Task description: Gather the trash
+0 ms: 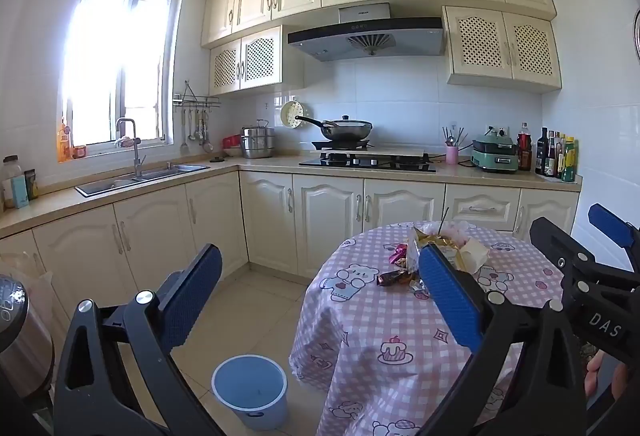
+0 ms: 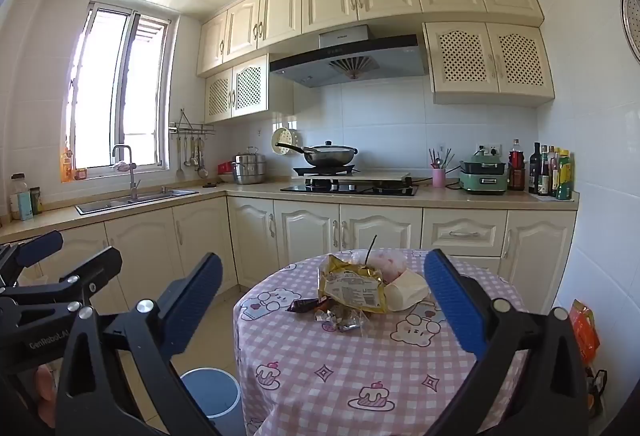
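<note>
A heap of trash lies on the round table with the pink checked cloth [image 2: 360, 364]: a gold snack bag [image 2: 352, 286], a white crumpled tissue [image 2: 406, 290], a dark wrapper [image 2: 304, 305] and small foil wrappers [image 2: 340, 318]. The same heap shows in the left wrist view [image 1: 436, 256]. A blue trash bin [image 1: 250, 390] stands on the floor left of the table; it also shows in the right wrist view [image 2: 212, 392]. My left gripper [image 1: 320, 300] is open and empty, held before the table. My right gripper [image 2: 324, 308] is open and empty, short of the heap.
Cream cabinets line the back and left walls. The counter holds a sink [image 1: 140, 176], a stove with a wok [image 1: 346, 130] and bottles [image 1: 556, 156]. A steel appliance [image 1: 20, 336] stands at far left. An orange bag [image 2: 584, 332] hangs right of the table.
</note>
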